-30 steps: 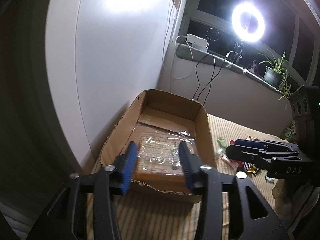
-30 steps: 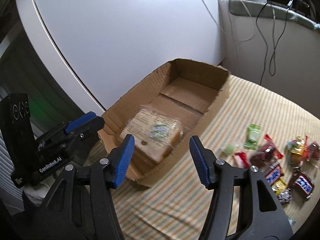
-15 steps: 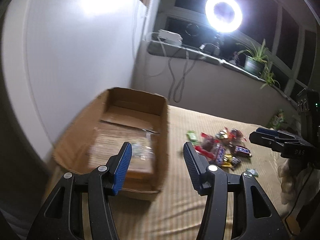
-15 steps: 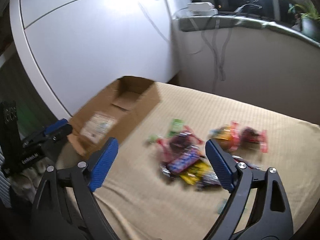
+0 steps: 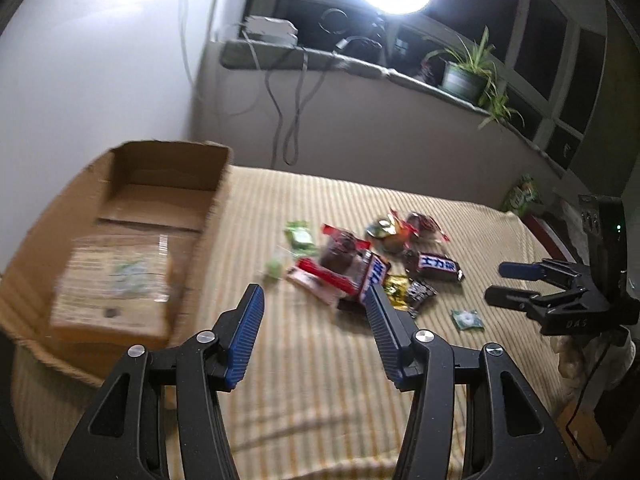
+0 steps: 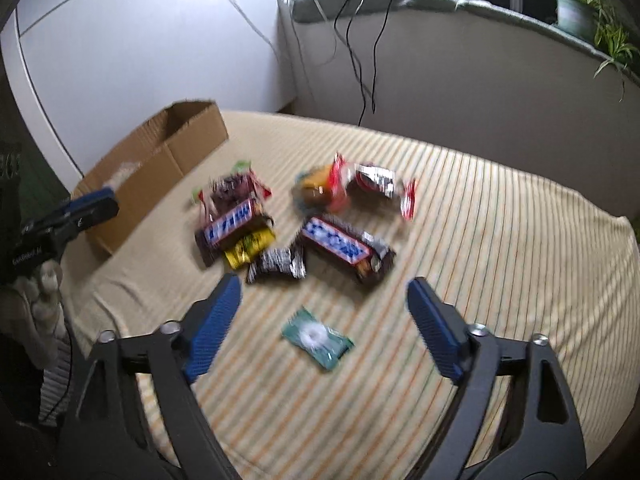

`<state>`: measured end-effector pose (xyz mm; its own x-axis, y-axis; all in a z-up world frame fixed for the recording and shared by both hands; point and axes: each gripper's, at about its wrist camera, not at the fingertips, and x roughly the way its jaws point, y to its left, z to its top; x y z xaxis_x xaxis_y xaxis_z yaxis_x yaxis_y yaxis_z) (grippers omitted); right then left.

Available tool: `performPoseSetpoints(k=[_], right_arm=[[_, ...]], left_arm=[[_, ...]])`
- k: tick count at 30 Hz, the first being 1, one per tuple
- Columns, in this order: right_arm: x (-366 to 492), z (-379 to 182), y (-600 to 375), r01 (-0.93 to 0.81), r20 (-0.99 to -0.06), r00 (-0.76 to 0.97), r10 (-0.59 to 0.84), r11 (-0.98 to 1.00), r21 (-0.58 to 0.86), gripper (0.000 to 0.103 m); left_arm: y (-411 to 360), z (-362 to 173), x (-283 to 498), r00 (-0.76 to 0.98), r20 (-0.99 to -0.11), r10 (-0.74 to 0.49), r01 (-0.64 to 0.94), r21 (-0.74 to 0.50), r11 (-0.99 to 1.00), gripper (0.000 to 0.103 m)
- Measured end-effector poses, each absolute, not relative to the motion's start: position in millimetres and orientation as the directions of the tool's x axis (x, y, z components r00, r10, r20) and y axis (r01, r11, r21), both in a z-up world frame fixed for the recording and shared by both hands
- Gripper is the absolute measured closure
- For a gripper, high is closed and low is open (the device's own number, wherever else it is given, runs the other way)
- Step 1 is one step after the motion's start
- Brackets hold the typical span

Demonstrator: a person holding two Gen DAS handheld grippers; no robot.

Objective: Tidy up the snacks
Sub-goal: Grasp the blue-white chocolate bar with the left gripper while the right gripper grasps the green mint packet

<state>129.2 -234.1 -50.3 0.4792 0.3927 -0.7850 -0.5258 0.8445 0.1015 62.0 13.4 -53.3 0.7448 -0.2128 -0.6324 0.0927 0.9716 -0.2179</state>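
Roughly nine snacks (image 6: 334, 242), one box (image 6: 160, 168).

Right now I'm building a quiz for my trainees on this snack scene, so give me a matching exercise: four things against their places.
Things:
1. clear-wrapped package
2. teal candy
3. potted plant
4. cardboard box

Places:
A. on the window ledge
B. alone on the striped cloth, nearest the right gripper
C. inside the box
D. at the cloth's left edge, by the white wall

Pairs: 1-C, 2-B, 3-A, 4-D

The black left gripper with blue pads (image 5: 314, 312) and the same right gripper (image 6: 324, 312) both point downward, jaws closing on nothing.
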Motion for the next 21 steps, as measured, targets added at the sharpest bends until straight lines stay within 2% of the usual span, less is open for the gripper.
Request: performPoseSetpoints(k=[6, 10, 21], right_arm=[[125, -66, -222, -0.592, -0.816, 0.419, 0.398, 0.801, 0.086, 0.043], [122, -74, -213, -0.629, -0.831, 0.394, 0.393, 0.775, 0.068, 0.052], [129, -87, -213, -0.647, -0.847, 0.358, 0.393, 0.759, 0.079, 0.055]], left_arm=[[-11, -65, 82, 0.693, -0.668, -0.272, 0.164, -0.222, 0.961, 0.072], [-31, -71, 97, 0.661, -0.689, -0.298, 0.216, -0.206, 0.954, 0.074], [-48, -89, 137, 0.61, -0.746, -0.268, 0.25, -0.139, 0.958, 0.074]])
